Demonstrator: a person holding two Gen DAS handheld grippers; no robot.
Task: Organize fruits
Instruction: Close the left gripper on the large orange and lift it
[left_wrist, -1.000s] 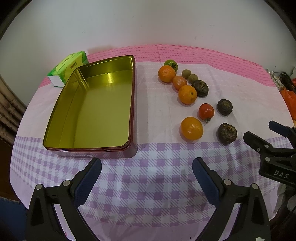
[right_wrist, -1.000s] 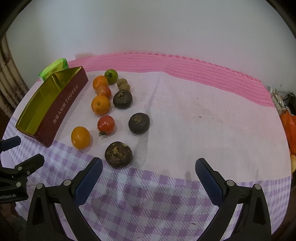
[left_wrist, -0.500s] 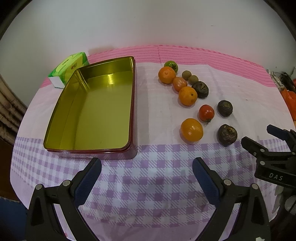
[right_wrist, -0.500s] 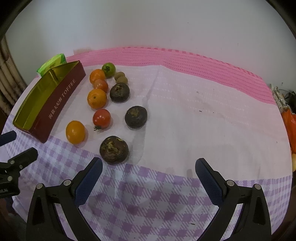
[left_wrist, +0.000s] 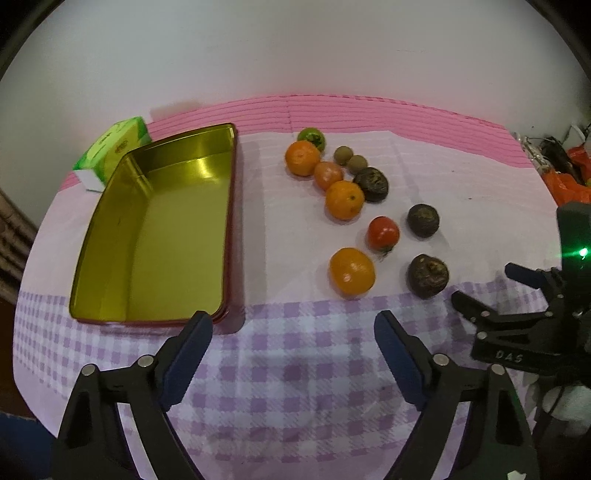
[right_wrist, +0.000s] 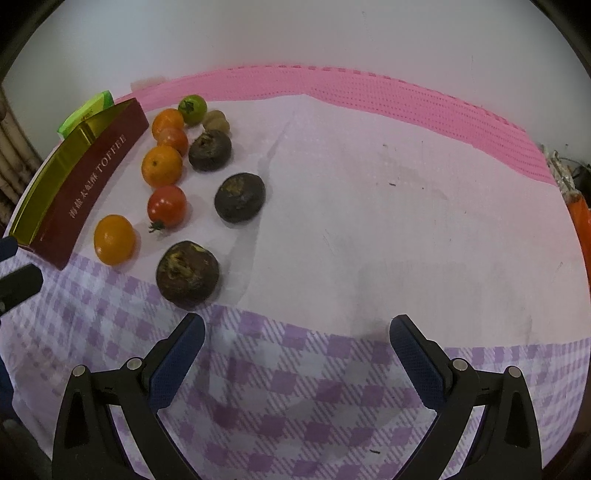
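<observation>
Ahead and left of your left gripper (left_wrist: 293, 326) the gold tin (left_wrist: 122, 254) sits with nothing in it. That gripper's jaws have just been closing, yet stand apart over bare worktop (left_wrist: 280, 369), gripping nothing. The fruits (left_wrist: 343, 199) lie ahead to its right. Your right gripper (right_wrist: 297, 332) gapes wide, holding nothing, the nearest dark fruit (right_wrist: 187, 274) just beyond its left finger.

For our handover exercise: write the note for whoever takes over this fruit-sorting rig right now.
Left gripper: jaws have just been closing, nothing between them; it sits near the tin's front corner.
Right gripper: open, empty, just short of the nearest dark fruit.
Tin: empty.
All fruit lies on the tablecloth to the tin's right.
Done: nothing sorted.
Left: every fruit.
</observation>
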